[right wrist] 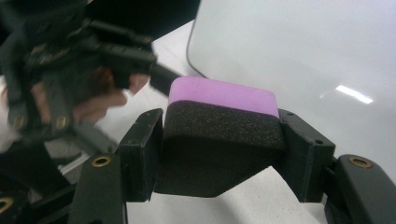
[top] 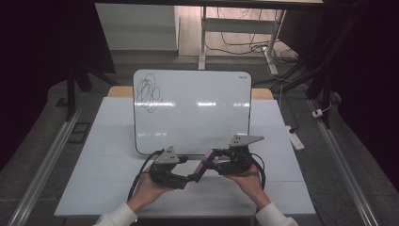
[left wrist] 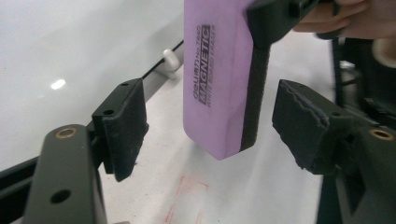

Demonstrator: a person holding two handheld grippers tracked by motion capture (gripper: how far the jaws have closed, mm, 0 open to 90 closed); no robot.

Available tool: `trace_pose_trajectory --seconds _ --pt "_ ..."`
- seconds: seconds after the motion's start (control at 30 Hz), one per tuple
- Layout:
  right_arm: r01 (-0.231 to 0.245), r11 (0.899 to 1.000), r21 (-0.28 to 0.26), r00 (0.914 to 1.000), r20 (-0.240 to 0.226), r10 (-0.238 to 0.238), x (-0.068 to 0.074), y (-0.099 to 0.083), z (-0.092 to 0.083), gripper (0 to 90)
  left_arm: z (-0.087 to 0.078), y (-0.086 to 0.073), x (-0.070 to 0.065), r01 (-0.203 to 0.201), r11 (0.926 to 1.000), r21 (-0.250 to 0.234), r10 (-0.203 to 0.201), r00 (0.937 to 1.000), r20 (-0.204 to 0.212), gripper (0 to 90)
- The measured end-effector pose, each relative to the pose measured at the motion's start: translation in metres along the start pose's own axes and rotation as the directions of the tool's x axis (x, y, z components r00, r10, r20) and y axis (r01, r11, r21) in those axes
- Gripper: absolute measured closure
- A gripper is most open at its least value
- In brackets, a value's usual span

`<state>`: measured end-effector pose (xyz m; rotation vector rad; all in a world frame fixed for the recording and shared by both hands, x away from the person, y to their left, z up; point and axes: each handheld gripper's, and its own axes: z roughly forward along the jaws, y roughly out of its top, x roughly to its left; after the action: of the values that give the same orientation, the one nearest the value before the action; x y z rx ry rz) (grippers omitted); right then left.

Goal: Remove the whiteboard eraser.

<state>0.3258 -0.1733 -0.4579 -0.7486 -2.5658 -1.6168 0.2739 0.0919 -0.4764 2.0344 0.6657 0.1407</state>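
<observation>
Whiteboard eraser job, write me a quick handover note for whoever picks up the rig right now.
Right hand-held gripper: shut on the purple magnetic whiteboard eraser, pads on its two ends, felt side toward its camera.
Left hand-held gripper: open, jaws standing clear on either side of the eraser, not touching it.
Whiteboard: lies on the table just beyond the grippers, with a black scribble in its far left corner.
Done: eraser is in the right gripper.
Left: carry the eraser to the scribble and wipe it off; nothing is wiped yet.
</observation>
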Motion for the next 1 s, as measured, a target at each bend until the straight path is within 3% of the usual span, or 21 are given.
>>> trace_pose_trajectory --seconds 0.17,0.33,0.4,0.53,0.8,0.83,0.9,1.0 --pt "0.059 0.998 0.011 0.9976 -0.037 -0.059 0.002 0.000 0.001 36.9 -0.002 0.000 0.004 -0.015 0.9999 0.004 0.015 0.9972 0.073 24.2" --pt "0.120 0.993 0.013 0.9875 -0.104 -0.118 0.007 0.000 0.002 36.9 0.001 0.000 0.005 -0.028 0.9994 0.019 0.025 0.9907 0.134 21.5" --pt "0.128 0.992 0.011 0.9853 -0.115 -0.126 0.007 0.000 0.002 36.9 0.003 -0.001 0.005 -0.030 0.9992 0.024 0.026 0.9840 0.176 21.1" --pt "0.167 0.986 -0.010 0.9706 -0.174 -0.166 0.010 0.000 0.000 36.9 0.006 -0.001 0.005 -0.041 0.9985 0.036 0.031 0.9697 0.243 20.2" --pt "0.186 0.982 -0.029 0.9533 -0.237 -0.187 0.012 -0.001 -0.001 37.0 0.012 -0.003 0.004 -0.051 0.9976 0.047 0.034 0.9519 0.305 23.9" --pt "0.194 0.980 -0.034 0.9472 -0.254 -0.196 0.013 -0.001 -0.001 37.0 0.013 -0.003 0.004 -0.053 0.9973 0.050 0.036 0.9514 0.306 24.7" --pt "0.197 0.980 -0.038 0.9435 -0.265 -0.200 0.014 -0.001 -0.001 37.0 0.014 -0.004 0.004 -0.054 0.9973 0.050 0.036 0.9488 0.314 25.5" --pt "0.207 0.978 -0.039 0.9370 -0.280 -0.209 0.015 -0.001 -0.001 37.0 0.015 -0.004 0.004 -0.058 0.9971 0.050 0.037 0.9392 0.341 29.4"
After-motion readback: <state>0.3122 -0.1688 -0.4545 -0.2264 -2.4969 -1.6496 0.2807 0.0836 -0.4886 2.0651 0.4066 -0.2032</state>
